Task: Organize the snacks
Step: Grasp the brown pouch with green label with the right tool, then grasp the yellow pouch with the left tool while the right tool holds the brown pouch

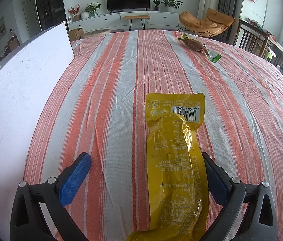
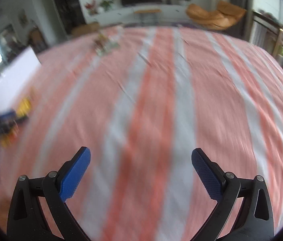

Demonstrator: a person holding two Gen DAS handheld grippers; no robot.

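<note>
The left hand-held gripper (image 1: 146,172) straddles the yellow snack packet (image 1: 176,156) on the table (image 1: 121,80), jaws apart; closing comes next, I judge; the right hand-held gripper (image 2: 141,168) hangs spread and empty.

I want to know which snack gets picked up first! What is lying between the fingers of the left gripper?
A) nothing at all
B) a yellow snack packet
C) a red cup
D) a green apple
B: in the left wrist view a yellow snack packet lies on the striped tablecloth between the open fingers of the left gripper, close to the right-hand one.
</note>
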